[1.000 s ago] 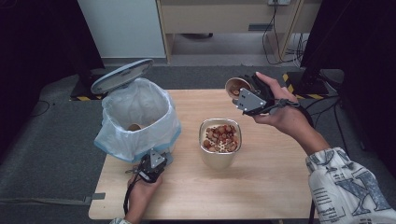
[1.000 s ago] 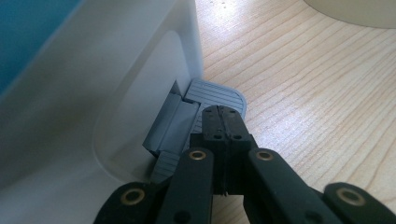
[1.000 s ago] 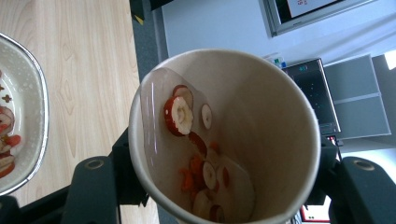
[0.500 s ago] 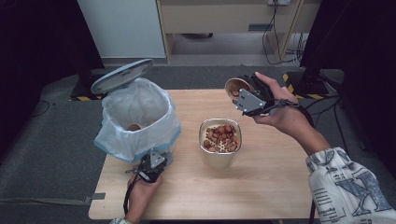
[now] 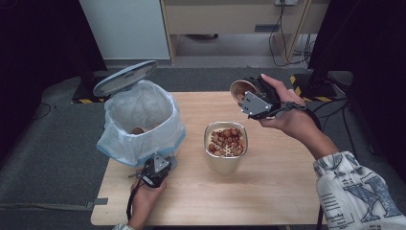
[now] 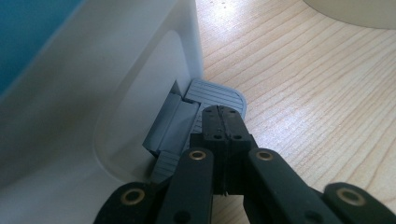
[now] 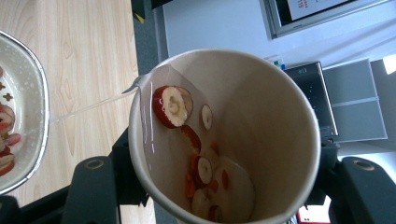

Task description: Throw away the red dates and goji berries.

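Right hand-held gripper (image 5: 245, 94) clamping paper cup (image 7: 224, 135), tilted beside bowl (image 5: 225, 152)

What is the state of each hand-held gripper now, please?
Left hand-held gripper: shut, pressing the bin pedal.
Right hand-held gripper: shut on the paper cup.

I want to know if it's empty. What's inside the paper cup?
The cup, clamped in the right gripper, holds a few red-skinned fruit slices stuck to its wet wall and bottom. The slices hide part of the bottom.
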